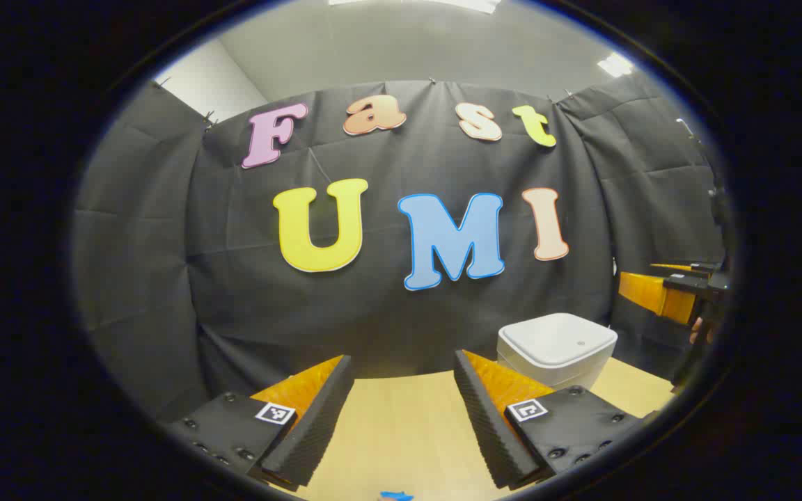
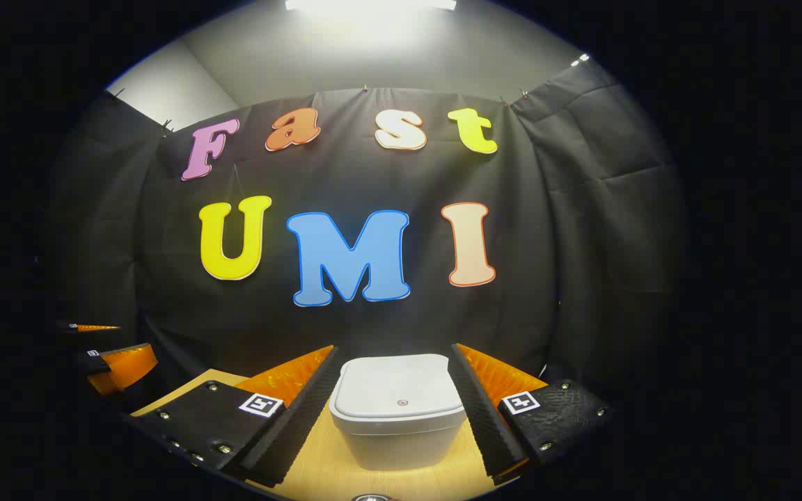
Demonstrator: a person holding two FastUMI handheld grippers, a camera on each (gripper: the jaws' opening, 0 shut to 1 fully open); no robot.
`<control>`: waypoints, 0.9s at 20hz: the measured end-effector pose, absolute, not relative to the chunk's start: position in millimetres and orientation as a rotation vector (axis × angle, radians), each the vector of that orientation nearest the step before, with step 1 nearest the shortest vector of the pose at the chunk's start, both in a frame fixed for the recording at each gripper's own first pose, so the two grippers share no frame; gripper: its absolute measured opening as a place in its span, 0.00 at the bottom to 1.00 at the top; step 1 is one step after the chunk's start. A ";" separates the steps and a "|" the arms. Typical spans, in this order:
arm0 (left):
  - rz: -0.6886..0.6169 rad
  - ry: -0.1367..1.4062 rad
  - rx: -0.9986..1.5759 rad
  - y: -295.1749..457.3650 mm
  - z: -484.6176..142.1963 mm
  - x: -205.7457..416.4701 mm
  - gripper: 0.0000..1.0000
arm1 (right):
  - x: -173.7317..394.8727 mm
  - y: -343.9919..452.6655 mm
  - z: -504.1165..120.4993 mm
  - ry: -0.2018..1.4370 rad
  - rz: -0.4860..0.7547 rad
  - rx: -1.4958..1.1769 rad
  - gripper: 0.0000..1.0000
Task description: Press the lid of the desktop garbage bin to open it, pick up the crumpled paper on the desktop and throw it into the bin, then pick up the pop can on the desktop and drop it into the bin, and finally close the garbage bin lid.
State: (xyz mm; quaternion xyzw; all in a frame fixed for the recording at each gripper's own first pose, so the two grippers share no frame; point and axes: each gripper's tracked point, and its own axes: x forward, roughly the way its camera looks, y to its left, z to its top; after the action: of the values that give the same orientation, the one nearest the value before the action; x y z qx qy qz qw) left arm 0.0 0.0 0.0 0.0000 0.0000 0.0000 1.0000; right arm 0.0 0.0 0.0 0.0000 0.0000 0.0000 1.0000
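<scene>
Bin (image 2: 401, 407) sits on the counter (image 2: 317, 473) close to the black cloth wall, lid (image 2: 399, 386) down flat, a small round button mark near the lid's front edge. White or pale grey, rounded corners, no brand or writing I can read on it. In my right gripper view it's dead ahead, framed between the two fingers of my right gripper (image 2: 394, 410), which are spread apart with nothing between the pads; can't tell if the tips are level with the bin or short of it. In my left gripper view the same bin (image 1: 555, 348) is off to the right, behind the right-hand finger.

My left gripper (image 1: 401, 417) is also spread wide, nothing in it, just bare wooden counter (image 1: 401, 431) between the fingers. Each gripper body carries a small square black-and-white marker tag, a code pattern, not readable text.

A sliver of something blue (image 1: 395, 496) shows at the very bottom of the left gripper view, too cut off to name. A bit of a metal rim (image 2: 372, 498) at the bottom of the right gripper view, can't tell what.

The right gripper also shows far right in the left gripper view, and the left gripper at far left in the right gripper view.
</scene>
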 end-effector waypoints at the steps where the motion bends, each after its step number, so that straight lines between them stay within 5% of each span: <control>1: 0.001 0.002 -0.002 0.3 -0.6 0.6 0.95 | 0.1 1.3 -1.0 0.003 0.003 -0.002 0.99; 18: 0.027 -0.002 -0.002 0.5 -1.7 6.3 0.95 | 11.4 5.6 -6.8 0.029 0.026 -0.008 0.99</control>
State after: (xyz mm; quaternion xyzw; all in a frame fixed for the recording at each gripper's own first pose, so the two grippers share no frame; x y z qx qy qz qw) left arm 6.3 0.5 -1.7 -0.0012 -0.0008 0.0134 0.9999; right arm 11.4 5.6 -6.8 -0.0040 0.0144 0.0129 0.9998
